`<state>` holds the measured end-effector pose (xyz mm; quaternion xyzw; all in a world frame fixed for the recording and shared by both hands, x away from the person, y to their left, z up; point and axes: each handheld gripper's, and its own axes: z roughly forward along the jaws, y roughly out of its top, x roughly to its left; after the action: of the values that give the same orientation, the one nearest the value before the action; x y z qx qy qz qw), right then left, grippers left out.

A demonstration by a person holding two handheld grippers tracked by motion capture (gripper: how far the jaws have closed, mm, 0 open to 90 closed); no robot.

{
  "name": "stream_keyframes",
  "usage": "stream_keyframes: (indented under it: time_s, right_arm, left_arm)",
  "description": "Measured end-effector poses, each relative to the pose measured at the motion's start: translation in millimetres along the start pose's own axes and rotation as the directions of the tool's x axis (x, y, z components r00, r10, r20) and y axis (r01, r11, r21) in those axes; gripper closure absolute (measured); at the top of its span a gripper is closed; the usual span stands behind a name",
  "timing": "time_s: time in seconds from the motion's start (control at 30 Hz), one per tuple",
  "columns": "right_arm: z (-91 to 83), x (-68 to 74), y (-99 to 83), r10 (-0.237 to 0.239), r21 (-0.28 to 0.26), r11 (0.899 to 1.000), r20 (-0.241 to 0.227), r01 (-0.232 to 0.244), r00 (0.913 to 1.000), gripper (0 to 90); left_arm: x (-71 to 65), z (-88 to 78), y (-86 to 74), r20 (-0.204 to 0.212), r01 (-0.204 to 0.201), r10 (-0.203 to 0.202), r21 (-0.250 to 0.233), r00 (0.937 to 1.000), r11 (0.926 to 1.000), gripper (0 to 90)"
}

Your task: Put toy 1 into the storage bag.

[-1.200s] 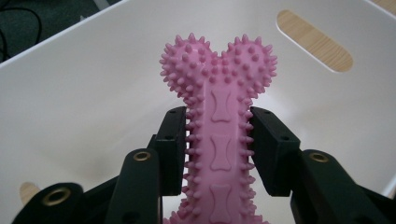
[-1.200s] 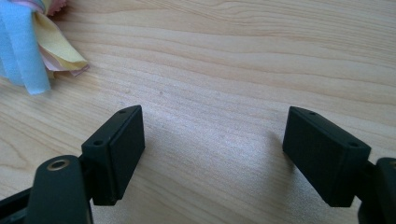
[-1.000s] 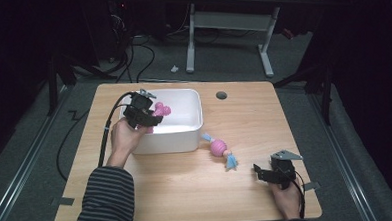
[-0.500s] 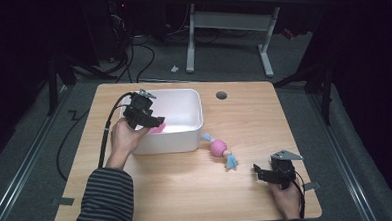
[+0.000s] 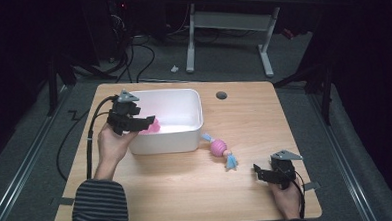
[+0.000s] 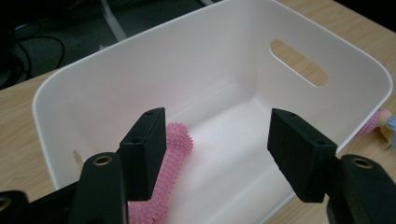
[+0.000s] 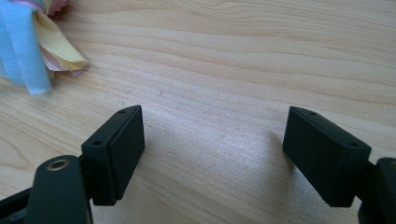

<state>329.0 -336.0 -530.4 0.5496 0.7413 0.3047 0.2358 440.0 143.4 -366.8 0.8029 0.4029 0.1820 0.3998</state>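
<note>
Left gripper view has the left gripper with jaws just opened, gripping nothing, above the pink spiky rubber toy lying inside the white plastic bin. Best lift straight out, clearing the rim. Right gripper gapes empty.

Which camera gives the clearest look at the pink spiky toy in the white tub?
The left gripper view: the pink spiky toy lies close up on the tub's floor. The high view shows a small pink patch behind that gripper.
</note>
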Motion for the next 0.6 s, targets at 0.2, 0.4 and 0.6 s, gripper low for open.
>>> stream_keyframes:
  time_s: [0.2,0.4,0.6]
  right_arm:
    - [0.0,0.2,0.0,0.001,0.0,1.0,0.001,-0.001,1.0,20.9]
    - [0.0,0.1,0.0,-0.001,-0.001,1.0,0.0,0.001,1.0,20.8]
    - [0.1,0.0,0.0,-0.002,-0.001,1.0,0.0,0.002,1.0,20.8]
  left_arm:
    - [4.5,-19.1,-16.5,-0.015,0.029,-0.03,-0.062,0.9994,0.9977,38.8]
    - [9.3,-34.0,-30.5,-0.023,0.053,-0.055,-0.092,0.9982,0.9944,38.8]
    - [10.8,-46.5,-40.6,-0.026,0.067,-0.071,-0.12,0.9971,0.9905,38.8]
